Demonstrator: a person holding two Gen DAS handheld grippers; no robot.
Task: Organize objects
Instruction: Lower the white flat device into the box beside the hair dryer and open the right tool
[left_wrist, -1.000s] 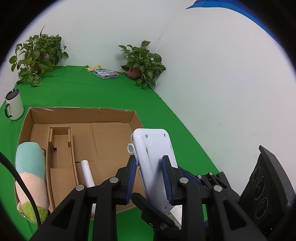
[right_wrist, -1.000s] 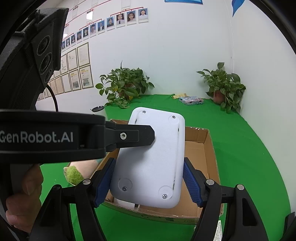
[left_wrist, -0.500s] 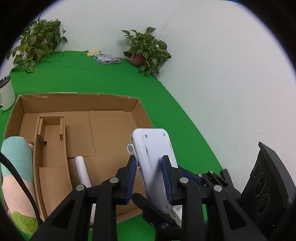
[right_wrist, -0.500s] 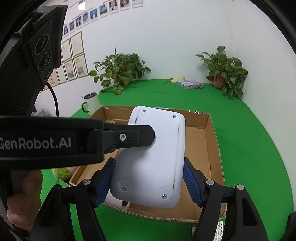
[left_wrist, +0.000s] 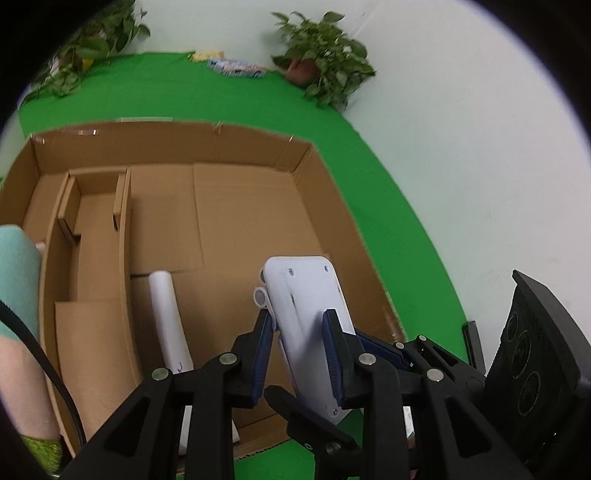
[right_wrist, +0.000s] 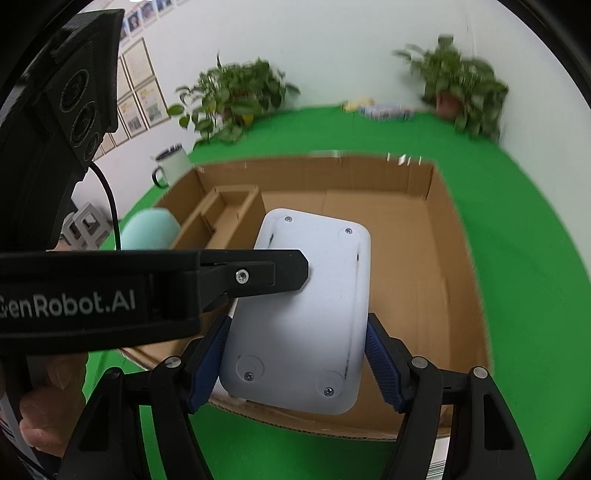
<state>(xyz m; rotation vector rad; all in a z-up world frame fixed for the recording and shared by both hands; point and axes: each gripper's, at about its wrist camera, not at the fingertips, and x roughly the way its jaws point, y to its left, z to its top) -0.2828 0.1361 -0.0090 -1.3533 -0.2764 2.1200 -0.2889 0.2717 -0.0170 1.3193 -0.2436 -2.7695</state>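
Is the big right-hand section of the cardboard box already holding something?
No: that section of the cardboard box shows bare floor, and the white device is held above it.

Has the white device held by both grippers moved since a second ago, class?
Yes. Against the cardboard box, the white device has come forward and down: it now hangs over the box's floor, with both grippers shut on it.

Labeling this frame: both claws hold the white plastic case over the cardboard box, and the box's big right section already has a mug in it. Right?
Not quite. Both claws, left and right, hold the white case over the cardboard box, but the mug stands outside it on the green cloth. The right wrist view shows this.
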